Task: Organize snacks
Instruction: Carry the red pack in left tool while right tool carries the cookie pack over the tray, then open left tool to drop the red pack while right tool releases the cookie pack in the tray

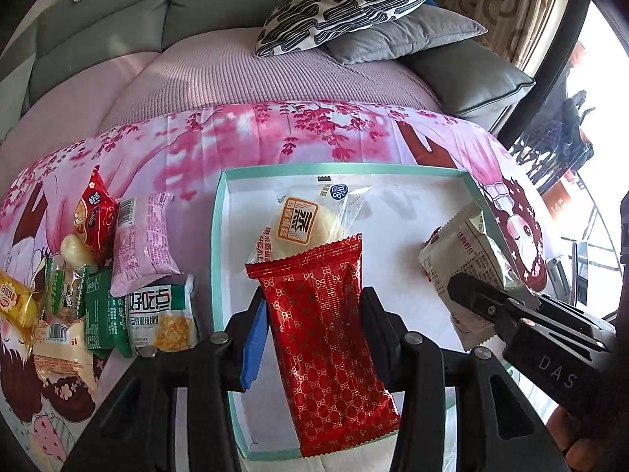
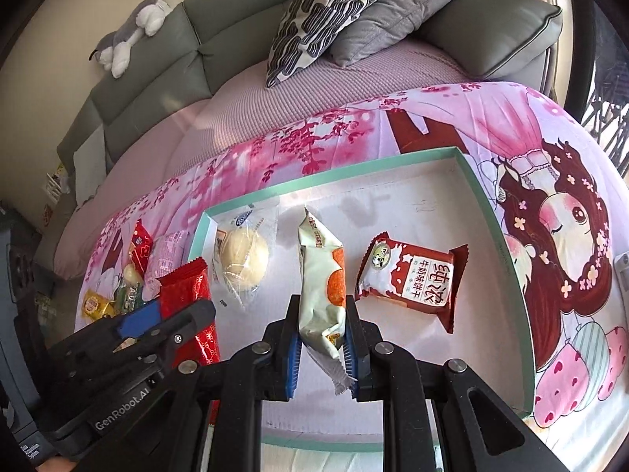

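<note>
My left gripper [image 1: 314,310] is shut on a red gold-patterned snack packet [image 1: 326,338] and holds it over the near left part of a shallow white box with a mint-green rim [image 1: 215,236]. My right gripper [image 2: 322,326] is shut on a pale cream packet with an orange spot [image 2: 320,291], held upright over the box's middle; it shows at the right in the left wrist view [image 1: 464,267]. In the box lie a clear-wrapped round bun [image 2: 241,263] and a dark red biscuit packet [image 2: 412,279].
Several loose snack packets [image 1: 98,275] lie in a pile on the pink cartoon-print cloth [image 1: 275,137] left of the box. Behind is a grey sofa with a patterned cushion [image 1: 346,4] and a grey cushion [image 1: 405,35]. A plush toy [image 2: 133,35] lies on the sofa back.
</note>
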`<state>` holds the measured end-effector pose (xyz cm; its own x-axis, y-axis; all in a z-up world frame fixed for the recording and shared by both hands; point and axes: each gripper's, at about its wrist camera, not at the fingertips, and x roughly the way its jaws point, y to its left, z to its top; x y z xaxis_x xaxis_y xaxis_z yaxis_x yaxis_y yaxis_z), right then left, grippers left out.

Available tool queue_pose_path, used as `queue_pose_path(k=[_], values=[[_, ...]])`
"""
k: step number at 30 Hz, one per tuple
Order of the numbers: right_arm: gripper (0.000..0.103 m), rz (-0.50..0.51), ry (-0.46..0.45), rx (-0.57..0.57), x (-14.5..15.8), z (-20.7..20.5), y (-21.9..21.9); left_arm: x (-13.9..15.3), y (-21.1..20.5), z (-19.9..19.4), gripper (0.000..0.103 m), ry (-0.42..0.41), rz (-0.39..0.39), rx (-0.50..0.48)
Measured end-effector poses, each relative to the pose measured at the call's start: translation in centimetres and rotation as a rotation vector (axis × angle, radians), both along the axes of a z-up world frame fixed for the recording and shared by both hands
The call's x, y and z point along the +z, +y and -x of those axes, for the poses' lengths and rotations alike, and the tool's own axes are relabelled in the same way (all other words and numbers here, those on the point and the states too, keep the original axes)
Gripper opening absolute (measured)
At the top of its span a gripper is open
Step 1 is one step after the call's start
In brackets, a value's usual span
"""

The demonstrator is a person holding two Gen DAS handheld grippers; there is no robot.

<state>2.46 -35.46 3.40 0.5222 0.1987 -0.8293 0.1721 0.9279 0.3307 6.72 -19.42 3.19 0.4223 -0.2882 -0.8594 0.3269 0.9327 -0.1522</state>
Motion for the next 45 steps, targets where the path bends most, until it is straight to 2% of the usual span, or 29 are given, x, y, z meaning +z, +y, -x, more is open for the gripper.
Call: queue_pose_path(k=[9, 25, 28, 30, 33, 35, 39, 41, 42, 45], values=[[0.020, -0.006, 0.094, 0.048, -2.9, -0.8, 1.4, -2.3, -0.3, -0.5, 0.047, 0.063, -0.023, -0.007], [0.022, -0.003, 0.134, 0.031, -3.6, -1.1, 1.5, -3.4, -0.7, -0.7, 0.047, 0.115, -0.040, 0.002], [0.029, 0.007, 0.142, 0.015, -3.6, -0.9, 1.3, -3.6, -0.7, -0.8, 0.049, 0.126, -0.044, 0.005], [0.042, 0.022, 0.151, 0.005, -3.7, -0.9, 0.9, -3.6, -0.7, -0.8, 0.053, 0.132, -0.048, 0.008], [0.054, 0.050, 0.167, -0.022, -3.9, -0.8, 0.3, -3.6, -0.8, -0.9, 0.057, 0.129, -0.060, 0.011], [0.059, 0.038, 0.164, -0.034, -3.9, -0.7, 0.0, -3.6, -0.7, -0.9, 0.058, 0.127, -0.069, 0.013], [0.062, 0.055, 0.166, -0.039, -4.0, -0.8, -0.1, -3.5, -0.7, -0.9, 0.060, 0.123, -0.081, 0.014], [0.063, 0.055, 0.165, -0.044, -4.0, -0.8, -0.2, -3.4, -0.6, -0.9, 0.065, 0.117, -0.085, 0.020], [0.063, 0.058, 0.164, -0.048, -3.9, -0.7, -0.3, -3.3, -0.5, -0.9, 0.069, 0.114, -0.082, 0.023], [0.066, 0.061, 0.155, -0.050, -3.7, -0.6, -0.4, -2.9, -0.2, -0.9, 0.070, 0.114, -0.055, 0.024]])
